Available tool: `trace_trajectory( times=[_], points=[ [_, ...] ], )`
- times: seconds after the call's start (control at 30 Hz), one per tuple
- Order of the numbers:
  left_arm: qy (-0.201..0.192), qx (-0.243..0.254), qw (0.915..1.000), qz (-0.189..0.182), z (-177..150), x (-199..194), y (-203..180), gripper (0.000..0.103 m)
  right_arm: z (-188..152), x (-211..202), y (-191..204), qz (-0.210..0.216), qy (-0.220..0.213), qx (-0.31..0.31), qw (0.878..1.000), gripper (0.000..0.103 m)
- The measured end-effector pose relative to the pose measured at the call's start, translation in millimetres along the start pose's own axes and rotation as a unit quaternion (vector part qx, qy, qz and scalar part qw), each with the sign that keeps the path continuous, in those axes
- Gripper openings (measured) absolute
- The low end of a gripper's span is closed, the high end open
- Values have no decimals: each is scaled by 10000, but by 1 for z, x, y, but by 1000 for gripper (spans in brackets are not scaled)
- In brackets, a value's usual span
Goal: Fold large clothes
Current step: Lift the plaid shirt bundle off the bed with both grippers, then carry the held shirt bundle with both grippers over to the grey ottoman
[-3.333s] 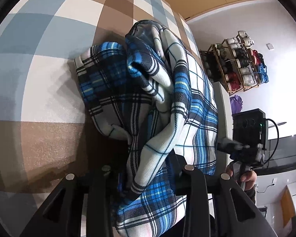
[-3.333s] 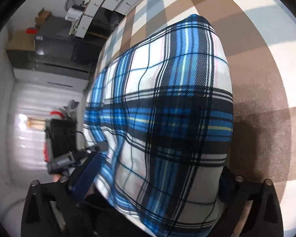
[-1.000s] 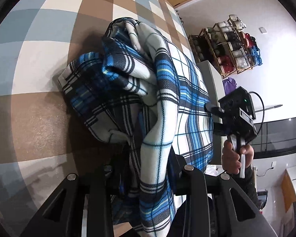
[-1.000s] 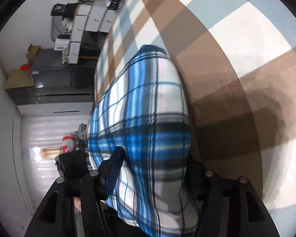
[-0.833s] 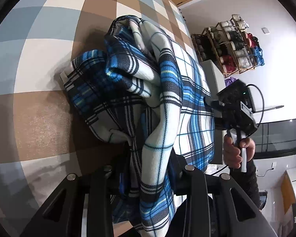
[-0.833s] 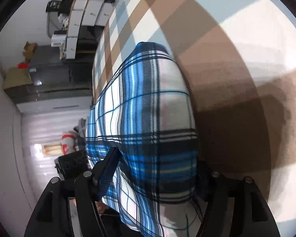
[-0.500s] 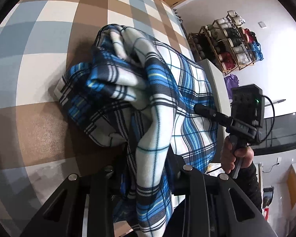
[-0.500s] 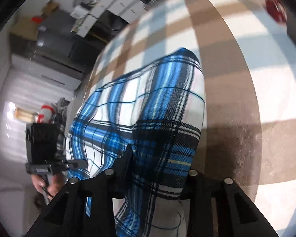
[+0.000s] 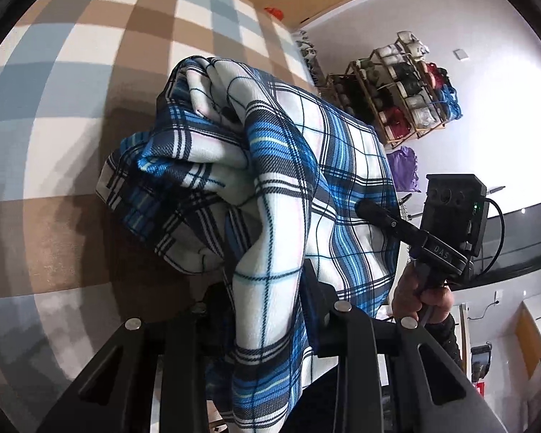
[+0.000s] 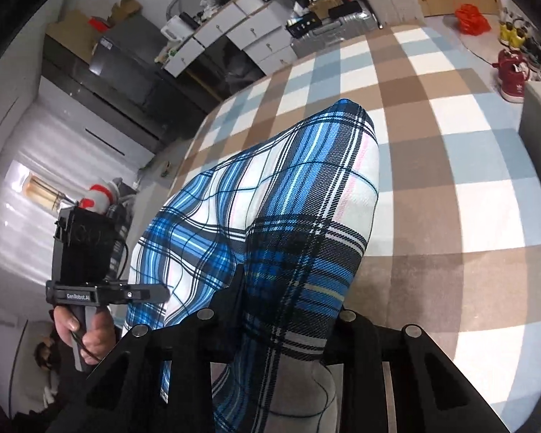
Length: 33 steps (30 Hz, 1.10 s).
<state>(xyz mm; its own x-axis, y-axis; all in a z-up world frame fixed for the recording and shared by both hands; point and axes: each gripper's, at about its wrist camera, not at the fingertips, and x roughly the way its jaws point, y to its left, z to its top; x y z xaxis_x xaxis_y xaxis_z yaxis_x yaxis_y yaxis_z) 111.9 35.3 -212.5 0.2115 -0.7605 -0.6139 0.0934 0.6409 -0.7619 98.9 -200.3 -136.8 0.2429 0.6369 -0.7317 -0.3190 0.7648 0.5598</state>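
Observation:
A large blue, white and black plaid garment [image 9: 270,180] hangs bunched between both grippers over a checked brown, blue and white bed cover [image 9: 72,54]. My left gripper [image 9: 267,299] is shut on one edge of it; folds pile up ahead. My right gripper [image 10: 281,306] is shut on another edge of the garment [image 10: 288,198], which stretches toward the left one. The right gripper with its hand shows in the left wrist view [image 9: 429,245]. The left gripper shows in the right wrist view [image 10: 97,288].
A shoe rack [image 9: 404,90] stands by the white wall. White drawers and clutter [image 10: 241,29] line the far side. A red bag [image 10: 470,18] and red shoes [image 10: 512,75] lie on the floor beyond the bed.
Both grippers have lifted and tilted up with the garment, so more of the room shows. The cloth has drawn tighter between them and hangs higher off the cover.

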Motion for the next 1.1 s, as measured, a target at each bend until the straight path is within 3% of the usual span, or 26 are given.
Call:
trace_trajectory(
  times=[0.13, 0.33, 0.7, 0.9, 1.1],
  points=[
    [-77, 309, 9994, -138, 0, 5, -26, 24, 4, -24, -9, 22, -153, 134, 9998, 29],
    [-255, 972, 9945, -311, 6, 33, -94, 24, 5, -106, -33, -54, -591, 434, 9973, 29],
    [241, 1808, 9801, -780, 22, 128, -217, 24, -15, -267, -100, -749, -1139, 884, 9867, 29],
    [487, 1844, 9773, -926, 34, 187, -246, 24, -16, -309, -148, -1072, -1202, 884, 9830, 29],
    [354, 1783, 9783, -993, 40, 229, -244, 24, -9, -316, -214, -1136, -1192, 1045, 9808, 29]
  ],
)
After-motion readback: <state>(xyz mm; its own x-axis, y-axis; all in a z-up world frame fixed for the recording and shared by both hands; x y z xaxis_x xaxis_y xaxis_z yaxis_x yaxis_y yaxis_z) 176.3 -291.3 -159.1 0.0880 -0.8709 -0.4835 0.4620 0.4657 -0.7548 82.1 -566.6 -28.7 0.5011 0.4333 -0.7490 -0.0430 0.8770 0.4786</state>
